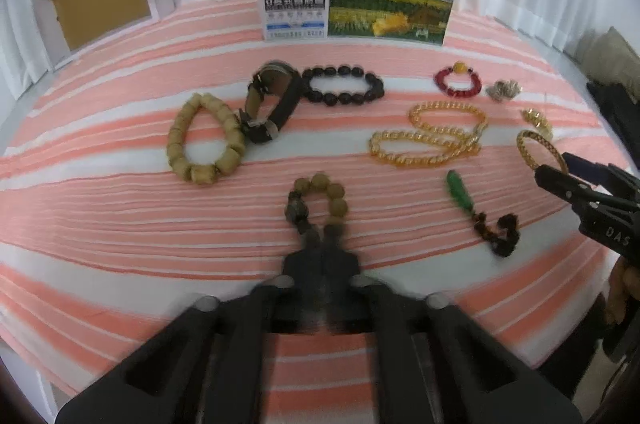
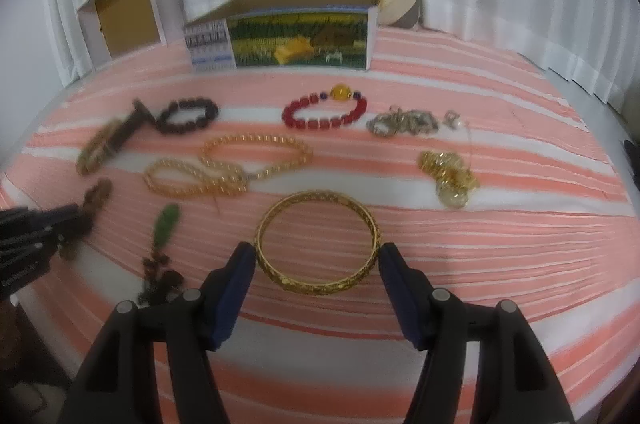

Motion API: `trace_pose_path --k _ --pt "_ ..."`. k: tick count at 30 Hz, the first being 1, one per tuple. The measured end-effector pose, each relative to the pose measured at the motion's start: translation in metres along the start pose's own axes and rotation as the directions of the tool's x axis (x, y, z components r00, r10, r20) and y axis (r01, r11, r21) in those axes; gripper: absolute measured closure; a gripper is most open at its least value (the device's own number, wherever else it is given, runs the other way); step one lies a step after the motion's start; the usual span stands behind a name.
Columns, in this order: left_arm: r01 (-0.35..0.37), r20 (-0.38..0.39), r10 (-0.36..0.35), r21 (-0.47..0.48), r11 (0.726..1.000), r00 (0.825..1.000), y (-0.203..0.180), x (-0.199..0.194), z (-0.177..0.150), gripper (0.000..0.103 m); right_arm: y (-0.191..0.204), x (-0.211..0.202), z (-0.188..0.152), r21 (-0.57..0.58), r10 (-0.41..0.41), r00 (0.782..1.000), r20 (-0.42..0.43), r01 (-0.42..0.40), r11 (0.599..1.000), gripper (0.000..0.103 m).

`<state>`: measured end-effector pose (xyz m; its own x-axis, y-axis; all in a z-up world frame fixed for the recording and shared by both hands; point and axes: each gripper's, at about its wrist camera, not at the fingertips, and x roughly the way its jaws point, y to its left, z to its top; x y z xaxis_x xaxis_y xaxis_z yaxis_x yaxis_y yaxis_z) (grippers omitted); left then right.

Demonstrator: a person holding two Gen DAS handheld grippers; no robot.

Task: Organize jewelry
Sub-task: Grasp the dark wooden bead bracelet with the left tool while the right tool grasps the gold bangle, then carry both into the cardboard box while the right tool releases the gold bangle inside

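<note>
— Since the printed box (image 2: 280,41) far beyond both sets of fingers looks empty, is anything sorted?

— Seemingly nothing. The right gripper (image 2: 316,258) straddles the gold bangle (image 2: 318,240), pads at its rim; the left gripper (image 1: 320,236) is pinched on the brown bead bracelet (image 1: 318,201).

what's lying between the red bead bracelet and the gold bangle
Only striped cloth lies between the red bead bracelet and the gold bangle; the right wrist view shows the stretch bare of jewelry.
</note>
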<state>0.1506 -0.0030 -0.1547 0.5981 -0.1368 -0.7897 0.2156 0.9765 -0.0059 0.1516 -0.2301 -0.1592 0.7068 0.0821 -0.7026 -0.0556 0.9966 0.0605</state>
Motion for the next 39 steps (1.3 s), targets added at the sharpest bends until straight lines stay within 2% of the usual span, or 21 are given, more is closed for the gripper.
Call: trace_pose_path --k 8,13,16,18,20,22,23,24,25,26,27,31,35,39 --pt "0.089 0.007 -0.089 -0.067 0.994 0.996 0.007 -0.014 0.016 0.103 0.002 -0.025 0.018 0.018 0.035 0.998 0.050 -0.035 0.999 0.038" --pt "0.083 0.014 -0.082 -0.067 0.994 0.997 0.012 -0.015 0.018 0.103 0.006 -0.033 0.021 0.008 0.042 0.997 0.071 -0.042 0.999 0.038" --pt "0.061 -0.021 -0.063 -0.085 0.994 0.998 0.017 -0.007 0.016 0.102 0.007 -0.034 0.020 0.008 0.058 0.996 0.069 -0.059 0.998 0.038" --pt "0.045 -0.054 -0.051 -0.112 0.993 0.997 0.022 0.002 0.014 0.087 0.010 -0.033 0.018 -0.001 0.066 0.996 0.064 -0.066 0.998 0.038" --pt "0.024 -0.060 -0.032 -0.117 0.993 0.998 0.023 0.005 0.010 0.044 0.011 -0.032 0.017 -0.007 0.074 0.995 0.061 -0.074 0.997 0.038" --pt "0.021 -0.054 -0.027 -0.111 0.994 0.998 0.021 0.005 0.007 0.039 0.013 -0.033 0.017 -0.011 0.082 0.995 0.062 -0.081 0.997 0.038" --pt "0.025 -0.064 -0.031 -0.098 0.995 0.997 0.019 0.007 0.006 0.041 0.014 -0.034 0.017 -0.014 0.086 0.994 0.063 -0.085 0.996 0.038" --pt "0.024 -0.076 -0.031 -0.090 0.996 0.997 0.017 0.010 0.004 0.046 0.015 -0.035 0.016 -0.017 0.087 0.994 0.064 -0.086 0.996 0.038" --pt "0.025 -0.092 -0.033 -0.086 0.996 0.995 0.015 0.014 0.003 0.074 0.016 -0.036 0.016 -0.022 0.089 0.994 0.065 -0.088 0.996 0.038" --pt "0.007 -0.096 -0.015 -0.078 0.997 0.995 0.013 0.016 0.002 0.086 0.017 -0.036 0.016 -0.026 0.091 0.994 0.067 -0.089 0.996 0.038" --pt "0.004 -0.096 -0.011 -0.073 0.997 0.995 0.012 0.017 0.002 0.093 0.019 -0.038 0.016 -0.030 0.093 0.993 0.070 -0.091 0.995 0.038" --pt "0.029 -0.097 -0.042 -0.134 0.991 0.994 0.020 0.014 0.006 0.094 0.022 -0.042 0.015 -0.042 0.096 0.992 0.081 -0.093 0.995 0.038" --pt "0.075 -0.049 -0.086 -0.187 0.979 0.995 0.024 -0.002 0.024 0.094 0.023 -0.044 0.019 -0.045 0.110 0.991 0.081 -0.107 0.993 0.038" --pt "0.107 -0.007 -0.110 -0.192 0.976 0.994 0.021 -0.023 0.049 0.094 0.024 -0.045 0.033 -0.040 0.138 0.987 0.078 -0.136 0.990 0.038"
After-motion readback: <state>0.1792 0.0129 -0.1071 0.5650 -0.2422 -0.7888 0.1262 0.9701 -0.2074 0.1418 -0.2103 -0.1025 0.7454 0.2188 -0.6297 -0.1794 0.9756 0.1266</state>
